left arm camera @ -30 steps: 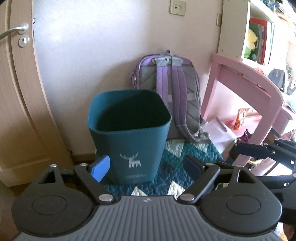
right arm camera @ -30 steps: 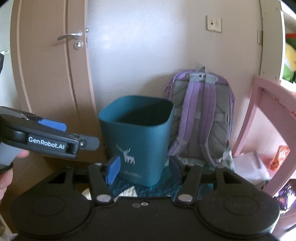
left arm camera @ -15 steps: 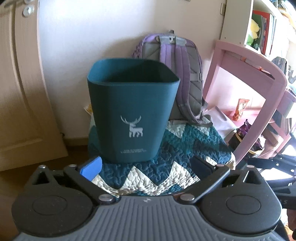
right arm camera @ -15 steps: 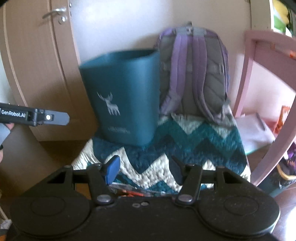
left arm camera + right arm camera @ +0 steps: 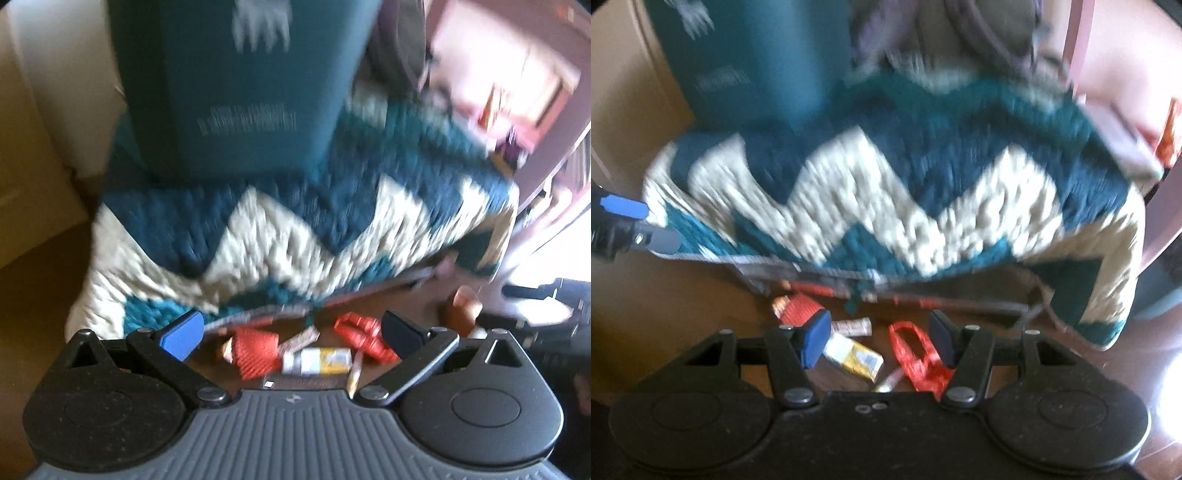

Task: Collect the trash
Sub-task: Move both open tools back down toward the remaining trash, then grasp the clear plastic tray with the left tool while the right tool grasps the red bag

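Down between the spread, empty jaws of the left gripper (image 5: 291, 330) lies the trash on the dark floor (image 5: 44, 288): a red crumpled wrapper (image 5: 256, 350), a small yellow-and-white carton (image 5: 317, 361) beside it, a red netted scrap (image 5: 364, 334) to the right, and a thin pale stick (image 5: 354, 371). Both views are motion-blurred. The right gripper (image 5: 877, 338) also has its jaws wide apart with nothing between them, pointing down over the same litter, the carton (image 5: 855, 354) and red scrap (image 5: 918, 354) in its gap. Just beyond the trash hangs the edge of a teal-and-cream zigzag quilt (image 5: 295, 229), with a teal bin (image 5: 236, 85) standing on it.
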The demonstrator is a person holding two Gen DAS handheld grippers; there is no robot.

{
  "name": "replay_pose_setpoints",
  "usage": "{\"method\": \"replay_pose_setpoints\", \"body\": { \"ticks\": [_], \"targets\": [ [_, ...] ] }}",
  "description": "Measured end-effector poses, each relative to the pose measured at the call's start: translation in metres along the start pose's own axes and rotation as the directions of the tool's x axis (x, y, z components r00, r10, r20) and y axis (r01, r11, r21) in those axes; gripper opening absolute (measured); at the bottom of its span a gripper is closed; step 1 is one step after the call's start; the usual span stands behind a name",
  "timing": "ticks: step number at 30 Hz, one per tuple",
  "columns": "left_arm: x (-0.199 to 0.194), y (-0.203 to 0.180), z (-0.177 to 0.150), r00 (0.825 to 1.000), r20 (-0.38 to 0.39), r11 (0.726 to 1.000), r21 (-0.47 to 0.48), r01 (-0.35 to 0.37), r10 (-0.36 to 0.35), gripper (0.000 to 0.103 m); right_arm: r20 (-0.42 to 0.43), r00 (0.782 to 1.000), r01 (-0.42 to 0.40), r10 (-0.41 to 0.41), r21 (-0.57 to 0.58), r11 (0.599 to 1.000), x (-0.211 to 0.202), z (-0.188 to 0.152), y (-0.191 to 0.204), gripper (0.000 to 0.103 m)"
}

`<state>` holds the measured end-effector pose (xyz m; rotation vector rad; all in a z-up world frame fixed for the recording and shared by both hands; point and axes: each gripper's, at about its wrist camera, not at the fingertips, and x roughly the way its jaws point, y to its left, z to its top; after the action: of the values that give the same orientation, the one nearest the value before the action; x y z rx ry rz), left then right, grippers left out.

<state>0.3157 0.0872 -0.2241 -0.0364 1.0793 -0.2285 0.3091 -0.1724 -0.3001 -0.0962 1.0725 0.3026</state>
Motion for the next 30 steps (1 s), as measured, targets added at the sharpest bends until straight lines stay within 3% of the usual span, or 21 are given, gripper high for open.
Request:
{"method": "replay_pose_setpoints", "body": {
  "ticks": [6,13,20,23,26,28,30],
  "targets": [
    [0.084,-0.016,-0.034,0.996,-0.088,0.974,0.226,0.004,0.016,0.103,-0.142,0.99,0.029,-0.026,0.017,0.999,0.075,-0.023,-0.029,0.058],
    [0.168,-0.04,-0.08,0.984,-0.175,0.892,0.443,0.089,-0.011,0.103,-0.278,0.96,0.008,-0.023,-0.057,0.998,0.153,-0.045,-0.041,0.058],
    [0.238,-0.059,-0.144,0.963,-0.268,0.774,0.611,0.165,0.006,0.102,-0.359,0.932,0.014,-0.059,-0.126,0.992,0.216,-0.069,-0.043,0.058],
    [0.261,-0.073,-0.171,0.962,-0.272,0.678,0.712,0.181,0.028,0.101,-0.377,0.923,0.0,-0.077,-0.201,0.98,0.235,-0.079,-0.037,0.058],
    [0.281,-0.079,-0.184,0.963,-0.266,0.626,0.759,0.18,0.045,0.097,-0.394,0.914,-0.016,-0.093,-0.266,0.964,0.251,-0.088,-0.036,0.058],
    [0.296,-0.078,-0.186,0.959,-0.278,0.623,0.76,0.184,0.056,0.09,-0.4,0.911,-0.03,-0.1,-0.306,0.952,0.261,-0.094,-0.035,0.058],
    [0.308,-0.076,-0.187,0.951,-0.303,0.642,0.742,0.192,0.067,0.085,-0.406,0.907,-0.033,-0.112,-0.335,0.942,0.267,-0.098,-0.036,0.058]
  ]
}}
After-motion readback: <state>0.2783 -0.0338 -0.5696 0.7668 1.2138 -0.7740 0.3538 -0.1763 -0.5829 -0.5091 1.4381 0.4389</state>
